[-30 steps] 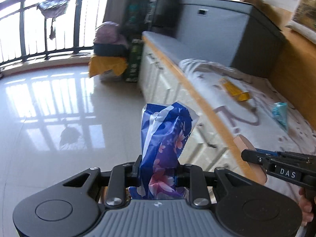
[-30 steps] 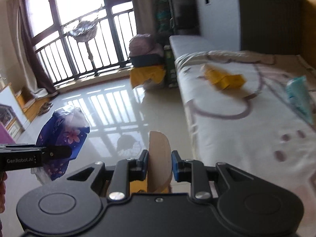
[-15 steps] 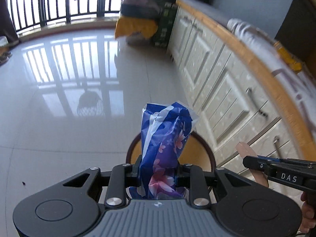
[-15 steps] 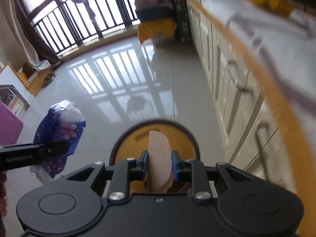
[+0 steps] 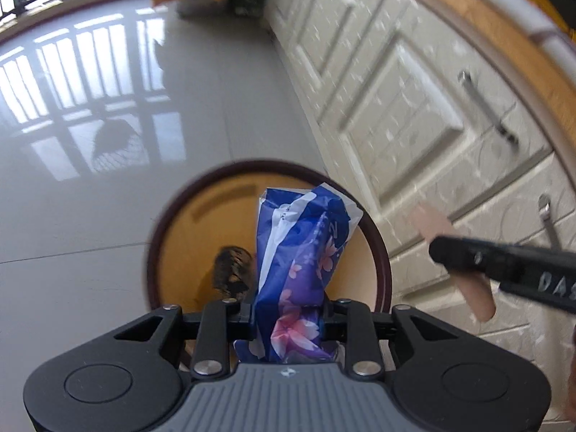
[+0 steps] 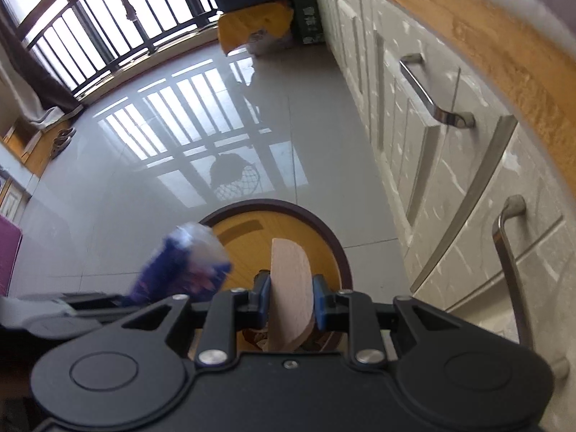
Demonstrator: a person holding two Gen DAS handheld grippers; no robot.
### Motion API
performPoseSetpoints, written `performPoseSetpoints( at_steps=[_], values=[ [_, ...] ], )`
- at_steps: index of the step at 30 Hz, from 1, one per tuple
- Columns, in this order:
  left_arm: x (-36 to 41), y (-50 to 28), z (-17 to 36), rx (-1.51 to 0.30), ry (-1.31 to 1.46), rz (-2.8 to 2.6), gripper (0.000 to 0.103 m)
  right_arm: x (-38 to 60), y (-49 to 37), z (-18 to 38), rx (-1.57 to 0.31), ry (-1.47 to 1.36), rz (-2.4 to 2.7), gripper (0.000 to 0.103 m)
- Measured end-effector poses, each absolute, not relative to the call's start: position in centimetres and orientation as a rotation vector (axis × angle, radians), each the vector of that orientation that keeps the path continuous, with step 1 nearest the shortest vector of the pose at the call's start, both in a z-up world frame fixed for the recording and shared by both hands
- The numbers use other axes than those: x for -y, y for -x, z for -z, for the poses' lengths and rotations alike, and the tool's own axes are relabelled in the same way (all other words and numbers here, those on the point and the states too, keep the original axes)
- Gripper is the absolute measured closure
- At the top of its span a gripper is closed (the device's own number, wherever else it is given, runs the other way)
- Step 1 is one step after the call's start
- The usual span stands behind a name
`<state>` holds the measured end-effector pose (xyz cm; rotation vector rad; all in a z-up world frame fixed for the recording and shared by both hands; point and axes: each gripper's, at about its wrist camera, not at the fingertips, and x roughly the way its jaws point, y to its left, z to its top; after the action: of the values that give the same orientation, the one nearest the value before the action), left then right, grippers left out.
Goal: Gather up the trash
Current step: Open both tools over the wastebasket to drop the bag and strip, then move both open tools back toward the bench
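While over bin, left gripper jaws clamp blue wrapper; right gripper jaws clamp tan disc.

Readable in white capitals: "DAS", cut off at the frame edge, on the black plastic finger of the right gripper. Faint, illegible print on the blue-and-white floral plastic wrapper; likewise on the dark green carton.

A: Bright daylight through the window; its bars glare white off the glossy floor.

B: The wrapper is smeared by motion blur. Fisheye bends the cabinets at the edges.
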<state>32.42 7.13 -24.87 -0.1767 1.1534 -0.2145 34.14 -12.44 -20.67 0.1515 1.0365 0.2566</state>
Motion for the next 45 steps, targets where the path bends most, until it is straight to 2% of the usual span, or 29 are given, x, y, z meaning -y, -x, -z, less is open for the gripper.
performPoseSetpoints(
  at_steps=[5,7,9,11,15,22,25,27,34,36,43,45],
  values=[
    [-5.6,-33.4,27.7,-1.183,0.165,0.286,0.07,13.1,-35.2,22.2,-1.064,-0.195,-0.244,0.078],
    [-5.3,-33.9,28.7,-1.202,0.193,0.307,0.059,13.2,-35.6,22.7,-1.07,-0.207,-0.241,0.078],
    [-5.1,-34.4,29.7,-1.235,0.213,0.323,0.032,13.2,-35.8,23.1,-1.076,-0.212,-0.241,0.078],
    [-5.0,-34.2,30.2,-1.255,0.179,0.312,0.017,13.2,-36.2,23.4,-1.085,-0.212,-0.239,0.078],
    [-5.1,-33.8,30.6,-1.28,0.111,0.31,0.006,13.2,-36.2,24.1,-1.113,-0.217,-0.244,0.078],
    [-6.1,-32.1,29.9,-1.279,0.02,0.294,0.0,12.5,-36.7,25.9,-1.193,-0.194,-0.281,0.077],
    [-6.7,-31.7,29.3,-1.273,0.052,0.282,0.0,12.1,-36.7,26.1,-1.188,-0.184,-0.31,0.073],
    [-7.0,-31.5,29.0,-1.28,0.064,0.276,0.0,12.1,-36.7,26.0,-1.175,-0.186,-0.314,0.054],
    [-7.8,-30.8,27.8,-1.29,0.104,0.244,0.0,11.3,-36.6,25.8,-1.213,-0.105,-0.316,0.044],
    [-8.0,-30.7,27.4,-1.29,0.104,0.228,0.0,11.1,-36.4,25.9,-1.237,-0.06,-0.326,0.036],
    [-8.9,-30.1,25.6,-1.271,0.144,0.196,0.0,10.6,-35.8,24.7,-1.244,0.021,-0.344,0.018],
    [-9.2,-29.8,25.1,-1.263,0.151,0.179,0.0,10.6,-35.6,24.1,-1.236,0.032,-0.342,0.01]
  ],
)
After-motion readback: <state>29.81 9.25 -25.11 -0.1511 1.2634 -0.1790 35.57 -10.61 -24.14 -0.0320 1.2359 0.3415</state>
